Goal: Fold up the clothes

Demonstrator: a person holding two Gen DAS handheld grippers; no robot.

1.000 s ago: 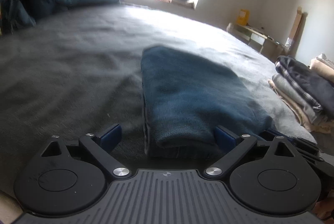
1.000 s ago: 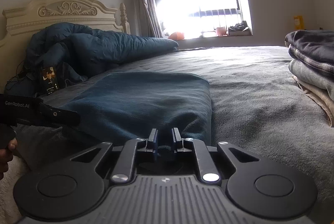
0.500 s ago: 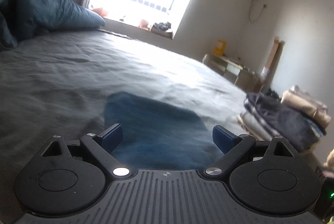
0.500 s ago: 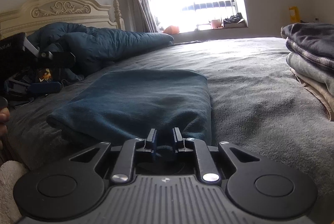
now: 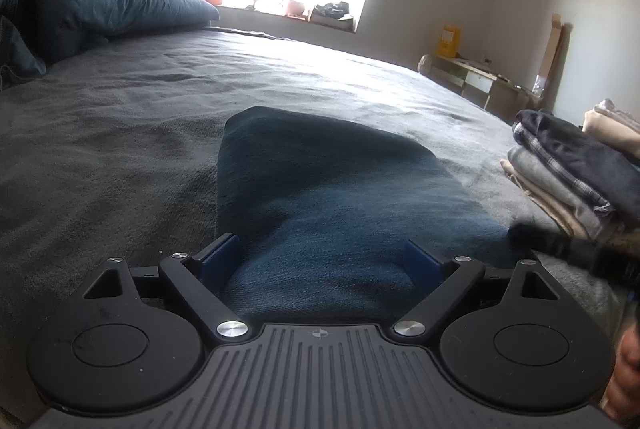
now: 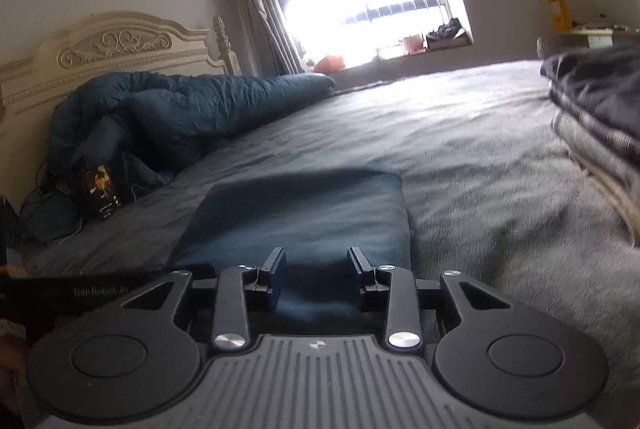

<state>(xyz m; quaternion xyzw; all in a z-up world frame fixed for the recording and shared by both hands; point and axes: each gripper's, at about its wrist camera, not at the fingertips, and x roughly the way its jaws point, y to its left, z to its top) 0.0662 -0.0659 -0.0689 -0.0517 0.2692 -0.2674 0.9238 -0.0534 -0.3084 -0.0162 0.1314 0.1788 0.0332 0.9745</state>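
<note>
A folded dark blue garment [image 5: 320, 197] lies flat on the grey bed cover [image 5: 120, 133]. My left gripper [image 5: 320, 255] is open, its blue pads either side of the garment's near end, holding nothing. The garment also shows in the right wrist view [image 6: 304, 213]. My right gripper [image 6: 316, 269] is open just above the garment's near edge and holds nothing. The right gripper's dark body [image 5: 580, 249] shows blurred at the right of the left wrist view.
A stack of folded clothes [image 5: 568, 169] sits at the right on the bed, also in the right wrist view [image 6: 600, 117]. A rumpled blue duvet [image 6: 180, 113] lies by the cream headboard [image 6: 108, 49]. A phone [image 6: 102, 191] leans beside it.
My right gripper was shut on the garment's near edge and has opened and let it go. My left gripper stayed open and came back low over the garment's near end.
</note>
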